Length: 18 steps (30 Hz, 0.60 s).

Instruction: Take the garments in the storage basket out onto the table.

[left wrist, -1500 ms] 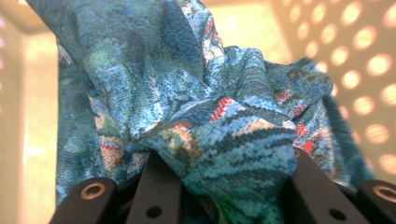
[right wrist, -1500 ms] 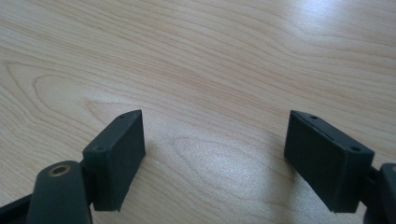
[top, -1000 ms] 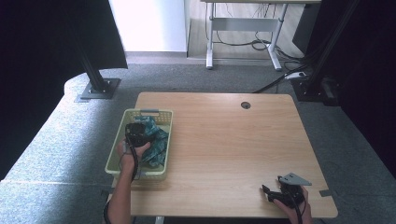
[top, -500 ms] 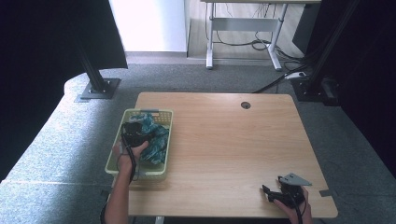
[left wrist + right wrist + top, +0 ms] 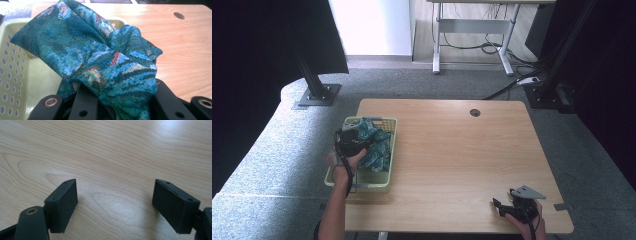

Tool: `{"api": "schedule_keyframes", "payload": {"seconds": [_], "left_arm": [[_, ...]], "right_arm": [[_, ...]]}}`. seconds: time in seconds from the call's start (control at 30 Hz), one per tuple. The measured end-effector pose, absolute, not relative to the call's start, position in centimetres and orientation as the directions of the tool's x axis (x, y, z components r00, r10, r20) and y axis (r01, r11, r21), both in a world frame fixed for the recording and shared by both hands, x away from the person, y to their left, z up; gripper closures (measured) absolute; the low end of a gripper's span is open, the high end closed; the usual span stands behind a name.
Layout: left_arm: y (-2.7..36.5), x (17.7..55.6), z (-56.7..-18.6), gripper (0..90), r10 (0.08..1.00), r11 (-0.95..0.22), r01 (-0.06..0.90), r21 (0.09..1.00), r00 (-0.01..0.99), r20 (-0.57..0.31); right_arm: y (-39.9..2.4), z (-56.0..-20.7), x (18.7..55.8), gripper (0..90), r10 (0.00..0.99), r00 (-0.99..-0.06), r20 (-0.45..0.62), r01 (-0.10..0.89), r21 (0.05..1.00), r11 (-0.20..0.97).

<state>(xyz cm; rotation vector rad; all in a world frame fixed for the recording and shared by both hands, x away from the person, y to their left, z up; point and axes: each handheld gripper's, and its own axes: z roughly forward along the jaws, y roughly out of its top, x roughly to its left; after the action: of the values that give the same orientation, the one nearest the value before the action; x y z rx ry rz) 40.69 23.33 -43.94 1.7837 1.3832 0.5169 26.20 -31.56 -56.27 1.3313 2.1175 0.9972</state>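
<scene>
**Cloth lifted from basket**

Since a second ago the left gripper [image 5: 353,142] has drawn up and toward the lower left of the high view, bringing the teal patterned cloth [image 5: 100,57] with it. Its jaws are clamped on a bunched fold of that cloth, which swells over them in the left gripper view and hides the pads. From above, the hand covers the grip, and the cloth's lower part trails into the pale green basket [image 5: 362,184] at the left edge of the surface [image 5: 452,150]; how much fabric lies beneath cannot be made out. At the lower right, the right gripper [image 5: 512,210] has kept its place, partly cut off by the frame edge; its jaws stand wide apart over bare wood.
</scene>
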Motion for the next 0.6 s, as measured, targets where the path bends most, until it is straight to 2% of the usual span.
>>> {"api": "schedule_keyframes", "payload": {"seconds": [0.6], "left_arm": [[23.5, 39.4, -42.4, 74.0, 0.924, -0.066, 0.549, 0.833, 0.348, -0.157]], "right_arm": [[-31.6, -56.3, 26.2, 19.5, 0.900, -0.437, 0.007, 0.578, 0.768, 0.275]]}}
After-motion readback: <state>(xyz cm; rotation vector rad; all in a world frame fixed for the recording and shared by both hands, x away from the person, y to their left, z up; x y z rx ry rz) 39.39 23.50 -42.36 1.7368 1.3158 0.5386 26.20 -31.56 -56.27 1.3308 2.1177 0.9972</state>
